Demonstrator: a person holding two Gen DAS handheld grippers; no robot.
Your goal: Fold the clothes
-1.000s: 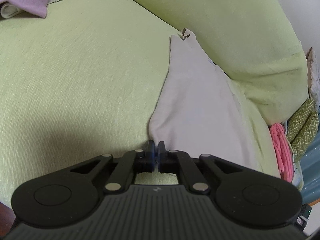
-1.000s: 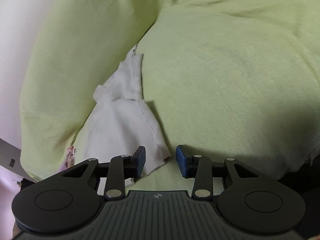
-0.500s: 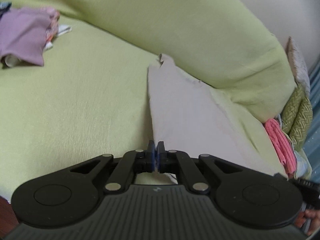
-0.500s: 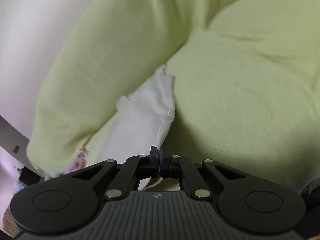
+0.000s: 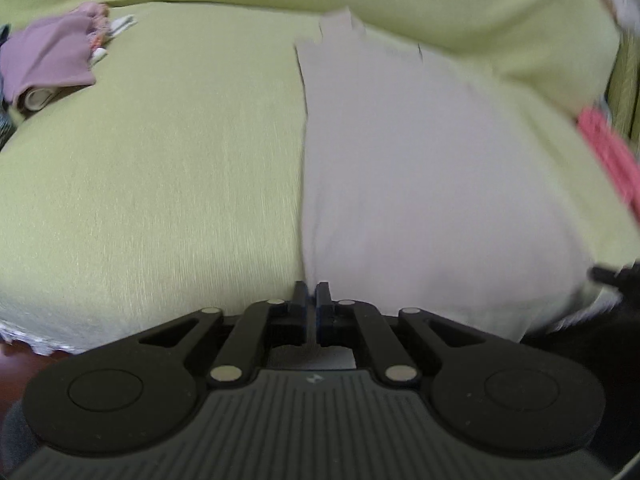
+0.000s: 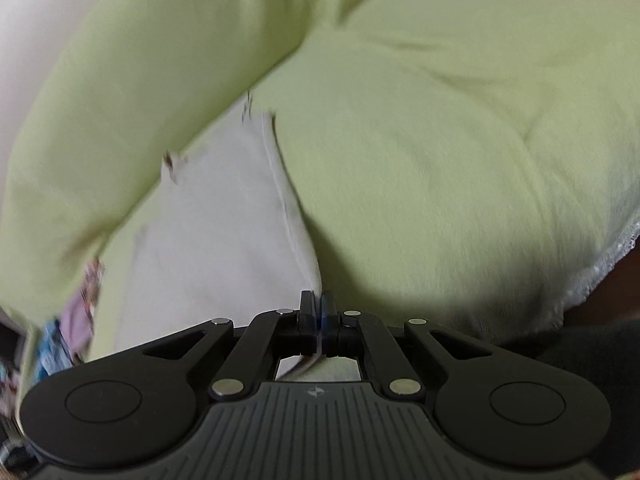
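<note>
A pale beige cloth lies spread on a light green sofa seat, its far end against the back cushion. My left gripper is shut on the cloth's near left corner. In the right wrist view the same cloth runs from the cushion crease down to my right gripper, which is shut on its near right corner. Both views are blurred by motion.
A purple garment with other small clothes lies at the seat's far left. Pink folded cloth and a green patterned item sit at the right end. The green back cushion rises behind. The seat's front edge has a lace trim.
My right gripper closed on the cloth's corner. Both grippers have pulled the cloth toward the seat's front and it now lies flatter and wider.
</note>
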